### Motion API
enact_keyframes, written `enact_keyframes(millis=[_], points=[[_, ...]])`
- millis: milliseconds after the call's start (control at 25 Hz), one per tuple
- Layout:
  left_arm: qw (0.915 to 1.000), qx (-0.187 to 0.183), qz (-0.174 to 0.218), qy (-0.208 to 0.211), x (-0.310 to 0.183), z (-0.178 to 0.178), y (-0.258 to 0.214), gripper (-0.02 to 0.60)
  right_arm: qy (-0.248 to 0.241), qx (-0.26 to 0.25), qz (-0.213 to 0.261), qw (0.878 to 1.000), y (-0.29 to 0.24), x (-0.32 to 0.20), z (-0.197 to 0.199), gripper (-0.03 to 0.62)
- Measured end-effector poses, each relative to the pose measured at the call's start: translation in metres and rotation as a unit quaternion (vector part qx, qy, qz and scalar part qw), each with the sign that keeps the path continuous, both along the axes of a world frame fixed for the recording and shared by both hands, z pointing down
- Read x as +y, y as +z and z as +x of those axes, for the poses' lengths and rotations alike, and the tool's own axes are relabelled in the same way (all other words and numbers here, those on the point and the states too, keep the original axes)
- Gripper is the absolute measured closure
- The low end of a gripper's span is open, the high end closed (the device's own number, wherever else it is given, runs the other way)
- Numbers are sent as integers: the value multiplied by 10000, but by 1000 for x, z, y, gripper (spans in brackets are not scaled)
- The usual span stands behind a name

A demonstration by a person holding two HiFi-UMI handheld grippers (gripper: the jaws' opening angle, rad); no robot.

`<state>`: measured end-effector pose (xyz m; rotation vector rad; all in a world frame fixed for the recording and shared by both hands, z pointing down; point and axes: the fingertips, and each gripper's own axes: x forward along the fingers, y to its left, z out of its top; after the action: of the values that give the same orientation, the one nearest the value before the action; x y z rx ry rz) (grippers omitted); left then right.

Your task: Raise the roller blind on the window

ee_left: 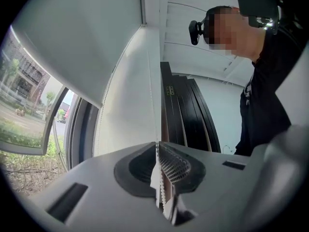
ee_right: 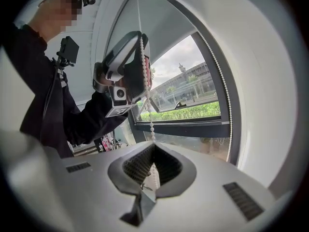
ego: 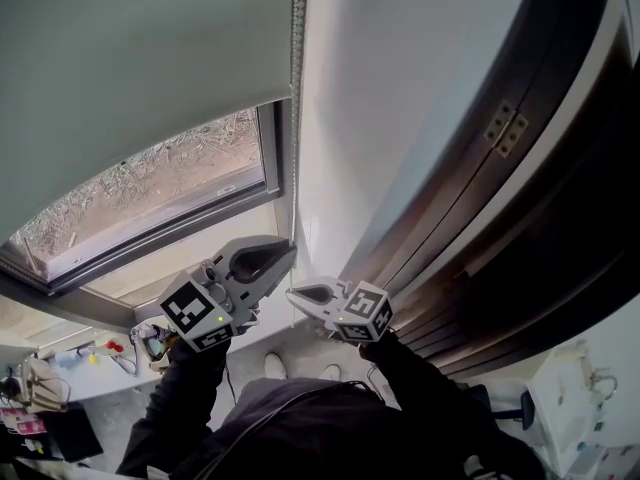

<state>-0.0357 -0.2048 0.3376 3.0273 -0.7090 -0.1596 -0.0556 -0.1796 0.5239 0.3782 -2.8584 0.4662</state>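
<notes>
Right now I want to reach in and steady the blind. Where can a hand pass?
Free: the bare white wall between bead chain and dark door panels, and in front of the glass under the blind. Crowded: low on the chain, where left gripper and right gripper both clamp it, close together.

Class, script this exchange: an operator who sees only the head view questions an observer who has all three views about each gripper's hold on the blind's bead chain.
Operator: From the head view I can't tell. Is the left gripper on the chain?
Observer: Yes. The left gripper has its jaws closed on the bead chain, which runs between its pads.
Operator: And the right one?
Observer: The right gripper is shut on the same chain, which runs up from its jaws to the left gripper above.
</notes>
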Motion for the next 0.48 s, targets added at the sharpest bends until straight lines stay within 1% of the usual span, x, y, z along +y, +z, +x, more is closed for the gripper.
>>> enact_keyframes(millis=[40, 120, 280, 360, 480], points=[[10000, 38, 37, 29, 0, 0, -1, 558, -10, -26, -1, 10000, 0, 1, 0, 588], [9998, 102, 20, 163, 2, 0, 0, 563, -32, -73, -7, 10000, 0, 3, 0, 588], [9990, 152, -166, 395, 8, 0, 0, 569, -138, -306, -5, 9994, -3, 10, -1, 588], [9987, 210, -198, 420, 9, -2, 0, 569, -182, -495, 123, 9985, -7, 11, -2, 588], [9981, 367, -139, 475, 15, -3, -1, 570, -469, -824, 427, 9946, -14, 22, -3, 588]])
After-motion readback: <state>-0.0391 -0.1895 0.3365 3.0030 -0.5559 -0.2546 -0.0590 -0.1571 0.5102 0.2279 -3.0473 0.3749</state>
